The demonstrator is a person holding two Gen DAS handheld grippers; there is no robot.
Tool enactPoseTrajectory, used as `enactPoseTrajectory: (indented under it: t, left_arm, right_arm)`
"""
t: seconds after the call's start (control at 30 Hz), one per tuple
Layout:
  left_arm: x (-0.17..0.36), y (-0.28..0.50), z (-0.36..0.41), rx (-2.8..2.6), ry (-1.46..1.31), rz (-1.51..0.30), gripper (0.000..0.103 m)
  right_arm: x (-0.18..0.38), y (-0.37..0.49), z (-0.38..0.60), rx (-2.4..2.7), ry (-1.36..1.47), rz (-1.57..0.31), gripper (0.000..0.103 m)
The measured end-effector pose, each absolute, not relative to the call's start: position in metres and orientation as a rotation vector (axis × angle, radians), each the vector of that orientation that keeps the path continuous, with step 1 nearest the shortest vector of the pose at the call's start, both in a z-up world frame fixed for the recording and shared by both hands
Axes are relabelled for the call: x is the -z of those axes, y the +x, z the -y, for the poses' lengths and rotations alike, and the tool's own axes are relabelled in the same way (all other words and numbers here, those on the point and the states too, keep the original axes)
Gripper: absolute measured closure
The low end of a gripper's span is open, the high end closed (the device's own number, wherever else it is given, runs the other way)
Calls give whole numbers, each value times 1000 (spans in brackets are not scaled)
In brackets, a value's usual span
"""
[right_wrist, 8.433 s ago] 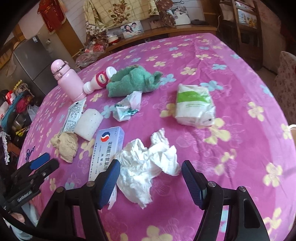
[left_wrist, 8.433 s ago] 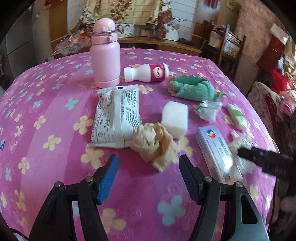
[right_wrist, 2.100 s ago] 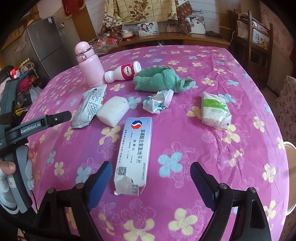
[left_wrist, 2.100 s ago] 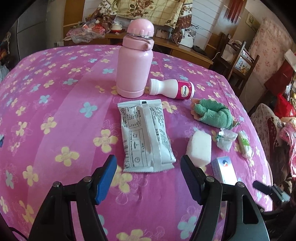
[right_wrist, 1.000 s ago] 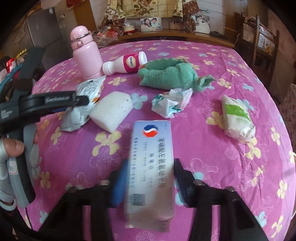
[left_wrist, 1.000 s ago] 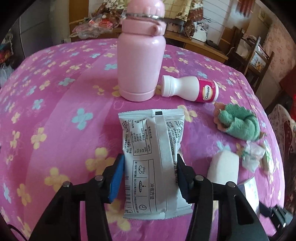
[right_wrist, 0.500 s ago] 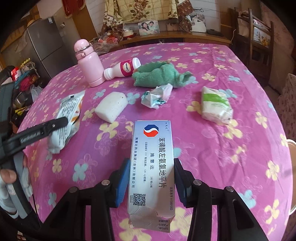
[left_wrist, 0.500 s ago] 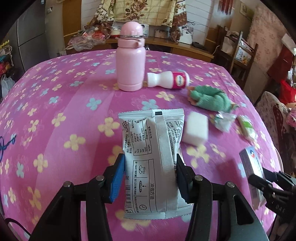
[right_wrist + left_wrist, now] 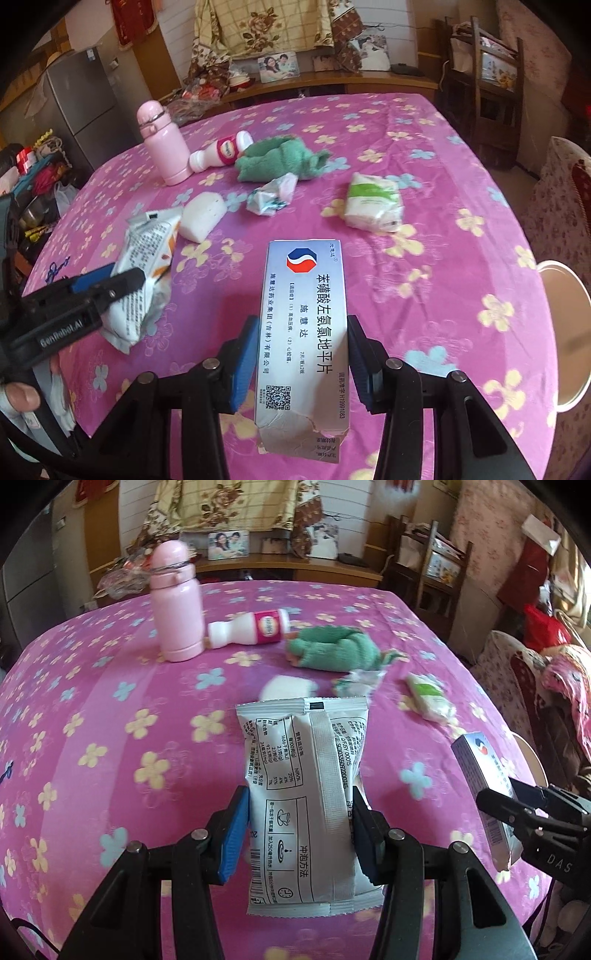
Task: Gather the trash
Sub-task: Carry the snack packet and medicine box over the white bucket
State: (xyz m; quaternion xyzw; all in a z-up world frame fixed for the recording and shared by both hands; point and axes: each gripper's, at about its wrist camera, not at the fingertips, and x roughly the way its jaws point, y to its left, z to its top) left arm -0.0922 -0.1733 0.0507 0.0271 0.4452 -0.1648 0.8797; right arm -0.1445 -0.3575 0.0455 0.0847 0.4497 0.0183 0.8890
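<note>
My left gripper is shut on a white food sachet and holds it above the pink flowered tablecloth. My right gripper is shut on a torn silver medicine box, also lifted off the table. The sachet also shows in the right wrist view, and the box in the left wrist view. A crumpled wrapper and a tissue pack lie on the cloth.
A pink flask stands at the back left beside a lying yogurt bottle. A green towel and a white sponge lie mid-table. A white bin rim shows past the table's right edge.
Both grippers closed on the sachet and the box about a second ago. Since then they have lifted them and drawn back toward the near right side of the table.
</note>
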Motion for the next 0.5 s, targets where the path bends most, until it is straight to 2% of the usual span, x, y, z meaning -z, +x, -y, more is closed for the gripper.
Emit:
enactPoseTrajectory:
  t: [0.5]
  left_arm:
    - [-71,-111,268,484,125,-891,50]
  right_arm:
    - [-66,-180,436,86,226,-896,55]
